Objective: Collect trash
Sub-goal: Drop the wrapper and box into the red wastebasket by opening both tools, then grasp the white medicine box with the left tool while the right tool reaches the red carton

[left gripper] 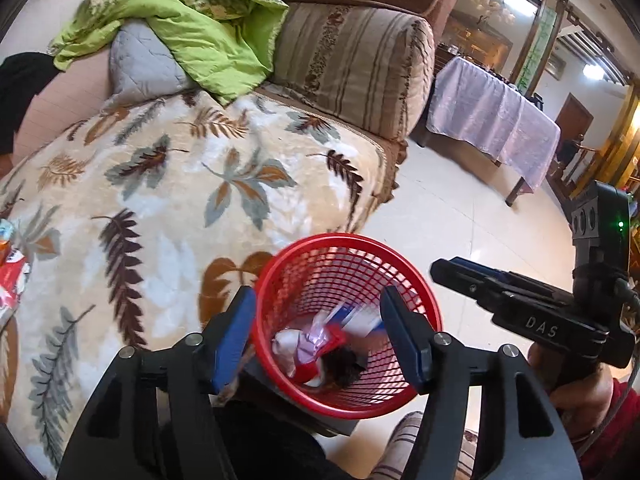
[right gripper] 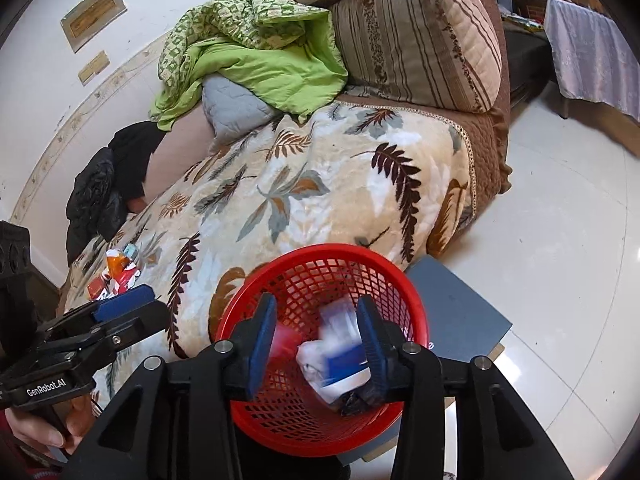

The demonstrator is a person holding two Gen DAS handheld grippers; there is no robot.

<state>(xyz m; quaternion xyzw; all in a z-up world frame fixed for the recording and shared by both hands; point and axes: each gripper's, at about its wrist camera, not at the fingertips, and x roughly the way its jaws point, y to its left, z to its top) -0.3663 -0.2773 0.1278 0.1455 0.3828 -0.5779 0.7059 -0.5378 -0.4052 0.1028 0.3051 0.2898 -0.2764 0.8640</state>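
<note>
A red mesh basket (left gripper: pixel 320 238) (right gripper: pixel 332 250) stands beside the sofa. Crumpled white, red and dark wrappers (left gripper: pixel 316 352) lie in it. A blurred blue-and-white packet (right gripper: pixel 340 344) (left gripper: pixel 356 316) shows inside it, free of any pad. My left gripper (left gripper: pixel 320 336) hangs open over the basket's mouth, nothing between its fingers. My right gripper (right gripper: pixel 316 340) is open over the same basket; in the left wrist view the right gripper (left gripper: pixel 438 270) sits just right of the rim. More red and orange wrappers (right gripper: pixel 116 276) (left gripper: pixel 12 276) lie on the leaf-print blanket, beyond my left gripper (right gripper: pixel 136 300).
The basket rests on a dark grey stool (right gripper: pixel 452 312) on a pale tiled floor (right gripper: pixel 560 240). The sofa carries a leaf-print blanket (left gripper: pixel 180 184), a green quilt (left gripper: pixel 208 40), a striped cushion (left gripper: pixel 352 68) and black clothing (right gripper: pixel 104 184). A cloth-covered table (left gripper: pixel 496 120) stands further off.
</note>
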